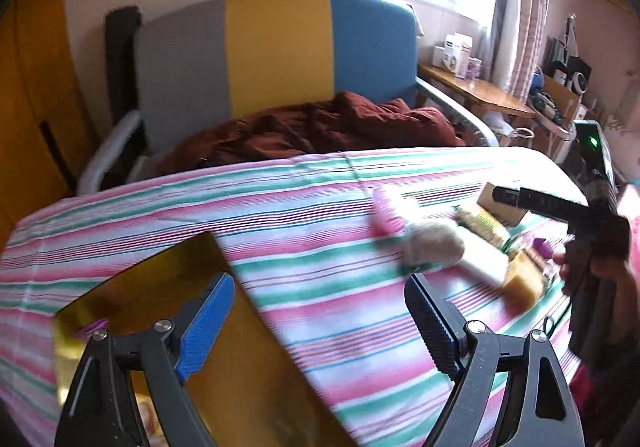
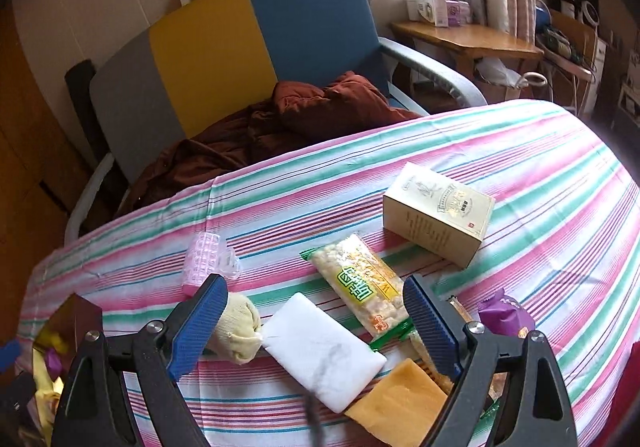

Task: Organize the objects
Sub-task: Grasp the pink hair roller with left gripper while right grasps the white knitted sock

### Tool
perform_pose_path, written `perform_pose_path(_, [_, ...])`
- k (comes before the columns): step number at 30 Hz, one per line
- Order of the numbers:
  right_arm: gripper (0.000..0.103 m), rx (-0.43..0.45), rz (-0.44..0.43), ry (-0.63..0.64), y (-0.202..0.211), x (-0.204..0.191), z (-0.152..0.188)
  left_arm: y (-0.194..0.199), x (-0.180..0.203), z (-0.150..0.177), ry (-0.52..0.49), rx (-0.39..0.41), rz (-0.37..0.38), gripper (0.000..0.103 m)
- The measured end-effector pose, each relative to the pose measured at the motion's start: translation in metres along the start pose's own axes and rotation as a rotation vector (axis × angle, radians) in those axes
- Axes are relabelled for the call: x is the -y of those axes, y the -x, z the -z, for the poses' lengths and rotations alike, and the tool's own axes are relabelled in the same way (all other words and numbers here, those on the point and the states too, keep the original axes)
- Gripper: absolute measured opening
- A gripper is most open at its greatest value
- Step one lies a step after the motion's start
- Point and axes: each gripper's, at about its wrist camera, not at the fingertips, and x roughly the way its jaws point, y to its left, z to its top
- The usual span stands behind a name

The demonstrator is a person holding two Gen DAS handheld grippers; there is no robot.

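Both hand-held grippers stand wide apart at the jaws with nothing between the pads. The left hand-held gripper (image 1: 320, 321) hangs over the striped cloth (image 1: 304, 207) that covers the surface, beside a gold box (image 1: 168, 279) at the near left, whose inside shows a scrap of purple. The right hand-held gripper (image 2: 316, 321) hovers above a cluster of loose things on the same cloth: a white pad (image 2: 320, 347) lies directly between its fingers but untouched, with a rolled cream sock (image 2: 238, 331) just left of it and an orange sponge (image 2: 400, 399) touching its near right corner. A snack packet (image 2: 360, 279) with green print lies just beyond the pad, a cream carton (image 2: 436, 215) farther back to the right, a pink hair roller (image 2: 204, 259) off to the left, and a purple wrapped piece (image 2: 504, 317) by the right finger. Behind the surface sits an armchair (image 2: 224, 47) in grey, yellow and blue, with a brown blanket (image 2: 280, 115) heaped on its seat
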Motion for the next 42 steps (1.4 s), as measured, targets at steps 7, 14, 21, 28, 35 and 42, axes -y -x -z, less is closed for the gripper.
perform_pose_path(7, [0.091, -0.008, -0.034, -0.024, 0.004, 0.005, -0.002, -0.077, 0.029, -0.041, 0.001, -0.111, 0.063, 0.08])
perform_pose_path(14, [0.091, -0.006, -0.07, -0.054, 0.008, 0.009, -0.004, -0.144, 0.064, -0.07, -0.052, -0.175, 0.078, 0.082])
perform_pose_path(21, [0.091, -0.014, -0.089, -0.083, 0.008, 0.017, -0.006, -0.199, 0.092, -0.089, -0.091, -0.256, 0.07, 0.091])
perform_pose_path(28, [0.091, -0.022, -0.101, -0.109, 0.006, 0.023, -0.007, -0.229, 0.102, -0.085, -0.133, -0.306, 0.034, 0.089])
perform_pose_path(35, [0.091, -0.035, -0.104, -0.065, 0.003, 0.014, -0.005, -0.229, 0.082, -0.074, -0.099, -0.311, 0.105, 0.066])
perform_pose_path(42, [0.091, -0.113, -0.117, 0.056, -0.015, -0.011, 0.007, -0.178, 0.037, -0.069, 0.003, -0.229, 0.093, 0.066])
